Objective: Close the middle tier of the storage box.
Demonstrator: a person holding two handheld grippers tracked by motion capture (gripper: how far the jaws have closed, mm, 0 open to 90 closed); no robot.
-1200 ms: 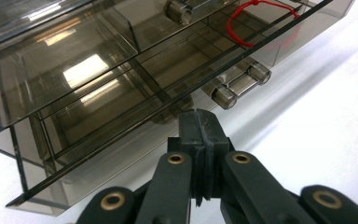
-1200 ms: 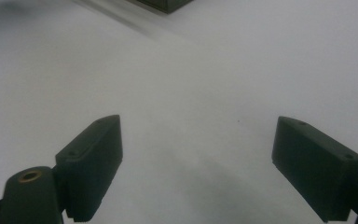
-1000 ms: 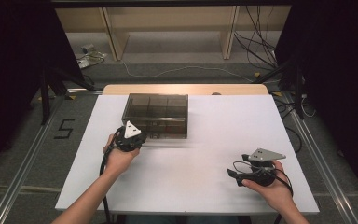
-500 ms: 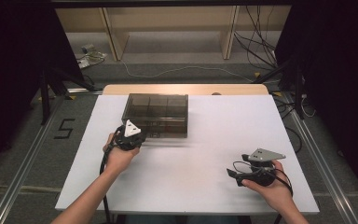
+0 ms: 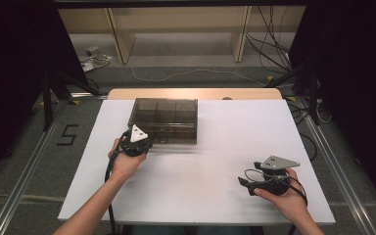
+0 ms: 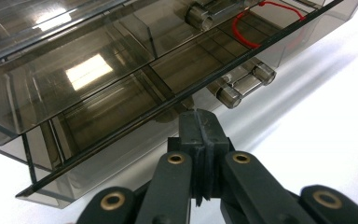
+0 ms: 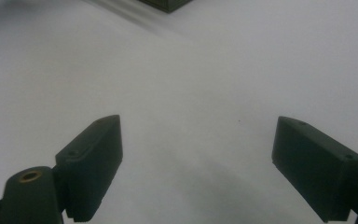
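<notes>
High view. Smoky clear box (image 5: pixel 165 119) at the far middle of a white table (image 5: pixel 225 161), lid (image 5: pixel 164 108) down or very nearly so. Left gripper (image 5: pixel 136 141) held at the box's near-left front edge; right gripper (image 5: pixel 254 185) resting well apart near the table's near-right corner, holding nothing.

Left gripper view. Jaws pressed together with no visible gap, tips (image 6: pixel 199 122) touching or just under the lid's front rim; nothing clearly pinched between the pads (rim possibly nipped at the very tip, too fine to tell). Lid edge running slantwise across the frame, latch barrels (image 6: pixel 244 85) just beyond the tips, dividers and a red loop (image 6: pixel 261 25) visible through the plastic inside.

Right gripper view. Jaws spread wide, pads (image 7: pixel 93 161) over bare table, empty; a corner of the box (image 7: pixel 168 5) far off at the top edge.

Risks, as judged from here. Slipping of the closed tips off the thin, smooth rim under an upward push, letting the lid snap back. Sliding or tipping of the whole light box instead of the lid lifting, since nothing steadies it (right gripper idle and distant). Straining of the latch if still engaged while the rim is levered.
</notes>
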